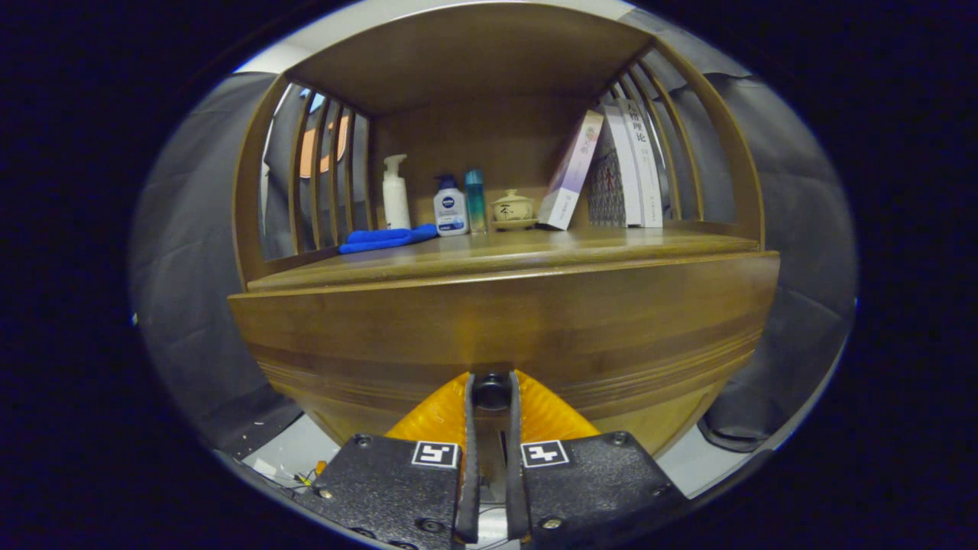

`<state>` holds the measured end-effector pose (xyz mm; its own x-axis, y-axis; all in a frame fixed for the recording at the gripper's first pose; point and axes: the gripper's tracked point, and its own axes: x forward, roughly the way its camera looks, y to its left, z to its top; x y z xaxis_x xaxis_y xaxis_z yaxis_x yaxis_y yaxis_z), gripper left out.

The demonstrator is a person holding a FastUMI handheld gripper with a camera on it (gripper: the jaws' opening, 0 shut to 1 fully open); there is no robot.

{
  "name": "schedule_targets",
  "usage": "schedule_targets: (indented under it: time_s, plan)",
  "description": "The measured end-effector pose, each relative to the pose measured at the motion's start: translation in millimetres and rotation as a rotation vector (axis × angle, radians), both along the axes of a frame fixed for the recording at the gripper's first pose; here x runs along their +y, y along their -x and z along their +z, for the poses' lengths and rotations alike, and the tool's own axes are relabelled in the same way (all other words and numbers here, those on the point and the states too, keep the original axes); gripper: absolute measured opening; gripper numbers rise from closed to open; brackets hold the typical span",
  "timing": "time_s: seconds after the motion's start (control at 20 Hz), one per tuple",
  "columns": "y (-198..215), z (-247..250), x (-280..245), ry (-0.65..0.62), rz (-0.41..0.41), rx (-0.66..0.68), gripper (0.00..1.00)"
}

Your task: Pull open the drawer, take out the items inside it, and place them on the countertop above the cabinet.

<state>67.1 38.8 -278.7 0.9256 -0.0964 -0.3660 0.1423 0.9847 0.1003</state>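
Gripper [491, 391] clamped on the dark drawer knob [491, 390] at the wooden cabinet front [504, 321]. On the table [535, 248] above: NIVEA-marked bottle [450, 206], blue cloth [388, 238], books [611, 172].

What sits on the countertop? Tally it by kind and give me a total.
Bottles: 3
Books: 3, one leaning
Blue cloth: 1
Lidded cup: 1
Total: 8
The claw is shut on the drawer knob.
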Motion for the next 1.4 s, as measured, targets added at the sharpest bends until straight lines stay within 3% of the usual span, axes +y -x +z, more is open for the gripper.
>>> schedule_targets:
  time_s: [1.4]
  plan:
    - [146.3,1.5,26.6,0.052,0.08,0.046,0.17]
